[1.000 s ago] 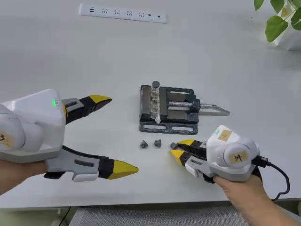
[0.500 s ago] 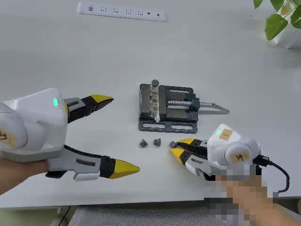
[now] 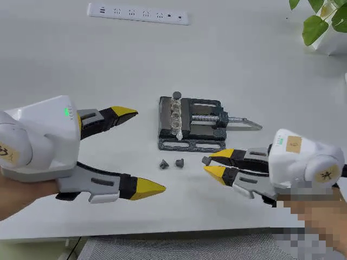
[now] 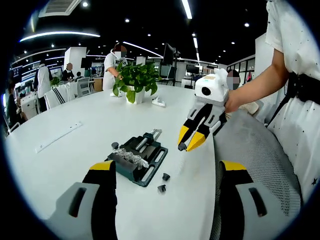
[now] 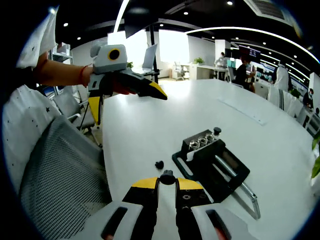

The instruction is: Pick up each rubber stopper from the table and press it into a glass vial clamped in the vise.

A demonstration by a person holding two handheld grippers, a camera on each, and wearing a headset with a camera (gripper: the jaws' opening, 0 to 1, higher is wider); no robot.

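Just right of the two loose stoppers (image 3: 163,163) on the counter (image 3: 81,70), the right tool (image 3: 208,164) has lifted, pinching a third stopper (image 5: 167,176), seemingly clear of the surface. It should go next to the vials (image 3: 177,115) in the vise (image 3: 205,130). The left tool (image 3: 150,150) hangs wide open.

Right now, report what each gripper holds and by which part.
The right gripper pinches one rubber stopper at its jaw tips, by the stopper's sides, its head poking out ahead. The left gripper stands open, holding nothing.
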